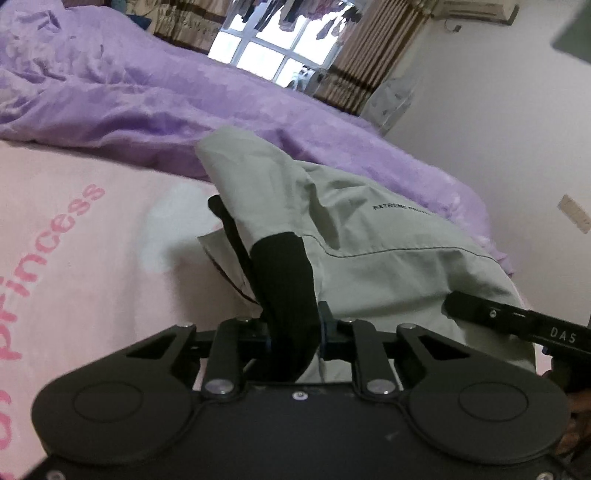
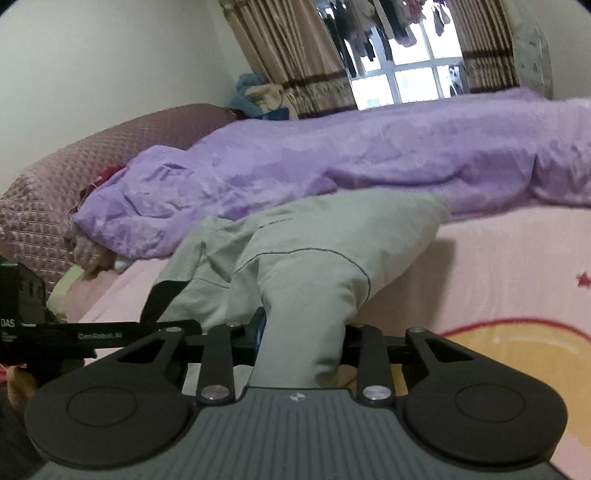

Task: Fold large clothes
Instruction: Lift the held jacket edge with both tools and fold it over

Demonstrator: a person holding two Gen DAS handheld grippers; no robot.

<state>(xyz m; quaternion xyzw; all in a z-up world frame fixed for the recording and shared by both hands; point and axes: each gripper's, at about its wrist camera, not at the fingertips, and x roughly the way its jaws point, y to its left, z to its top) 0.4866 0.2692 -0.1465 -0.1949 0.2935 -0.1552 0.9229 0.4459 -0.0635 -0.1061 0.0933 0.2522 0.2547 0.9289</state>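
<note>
Above pink bed: grey jacket, soft, limp, light. Left claw pinching black trim; right claw pinching grey fabric. Best gripped at seams.

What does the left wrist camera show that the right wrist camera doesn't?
Only the left wrist view shows the jacket's black cuff in the left gripper, the pink "Princess" lettering and an air conditioner. Only the right wrist view shows the quilted headboard and a red star on the sheet. Both show the grey jacket, purple blanket, pink sheet and window.
</note>
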